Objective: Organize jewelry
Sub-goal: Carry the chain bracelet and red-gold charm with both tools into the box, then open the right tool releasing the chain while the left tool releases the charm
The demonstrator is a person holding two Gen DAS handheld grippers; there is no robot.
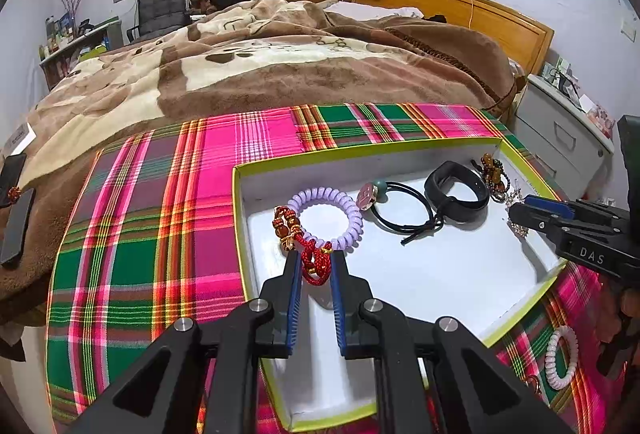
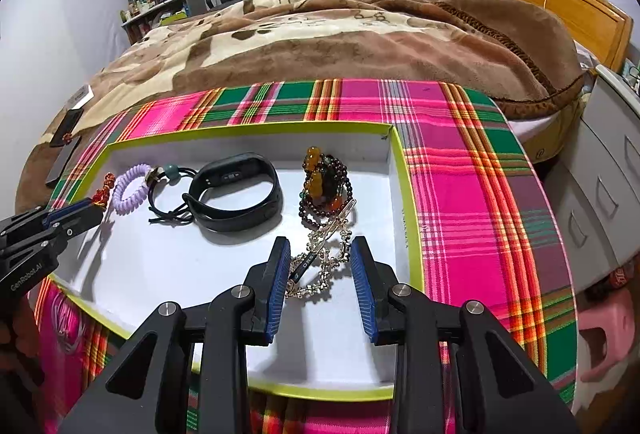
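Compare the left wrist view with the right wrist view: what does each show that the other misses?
Only the left wrist view shows the white coil bracelet lying on the plaid cloth outside the box. Only the right wrist view shows the pink stool beside the table. Both show the white box, purple coil bracelet, black band, and both grippers.

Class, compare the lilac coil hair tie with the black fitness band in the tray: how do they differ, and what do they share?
The coil tie is lilac and ribbed like a phone cord; the band is black and smooth. The coil tie lies flat, touching a red cord charm; the band stands on its edge, against a black elastic. Both are closed loops resting on the white floor of the tray.
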